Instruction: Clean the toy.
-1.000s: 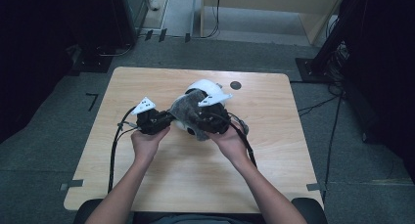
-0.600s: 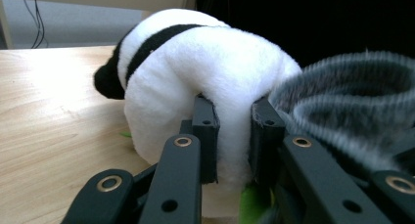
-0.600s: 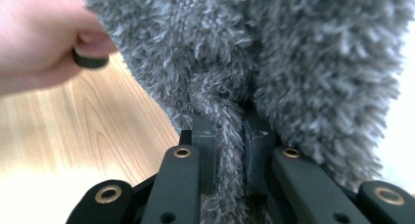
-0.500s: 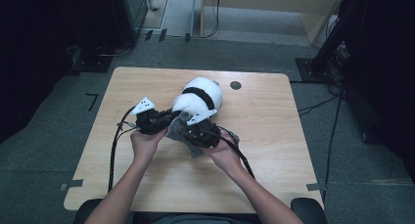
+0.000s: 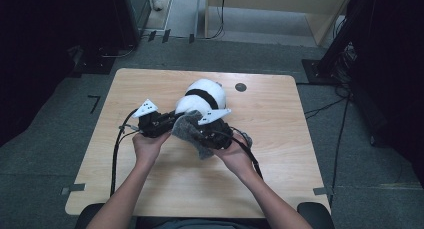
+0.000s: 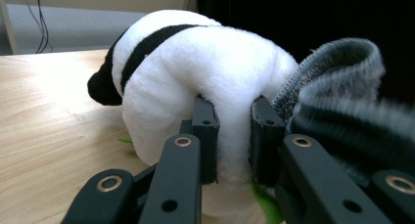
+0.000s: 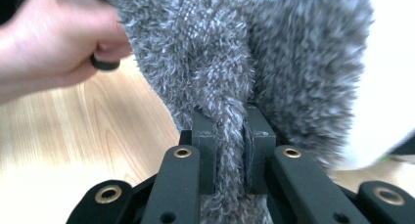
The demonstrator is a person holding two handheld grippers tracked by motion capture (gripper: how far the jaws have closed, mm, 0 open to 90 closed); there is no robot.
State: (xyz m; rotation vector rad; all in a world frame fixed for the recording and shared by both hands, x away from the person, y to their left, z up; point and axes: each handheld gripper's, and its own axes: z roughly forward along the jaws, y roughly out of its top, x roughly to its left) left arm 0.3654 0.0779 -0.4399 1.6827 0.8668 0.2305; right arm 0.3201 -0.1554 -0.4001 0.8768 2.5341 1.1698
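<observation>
A white plush panda with a black band lies mid-table. My left gripper is shut on a fold of the panda, its plush squeezed between the black pads. A fuzzy grey cloth hangs against the panda's near side. My right gripper is shut on that grey cloth, a pinch of it pressed between the pads. In the left gripper view the cloth drapes at the right, next to the panda. A hand shows at the upper left of the right gripper view.
The wooden table has bare room on all sides of the panda. A small dark round spot sits in the tabletop toward the far right. Black cables trail off the near left edge. Dark equipment and floor surround the table.
The right hand has come down and toward the near edge with the grey cloth. The panda has turned, its black band now facing up. The left hand has stayed put.
</observation>
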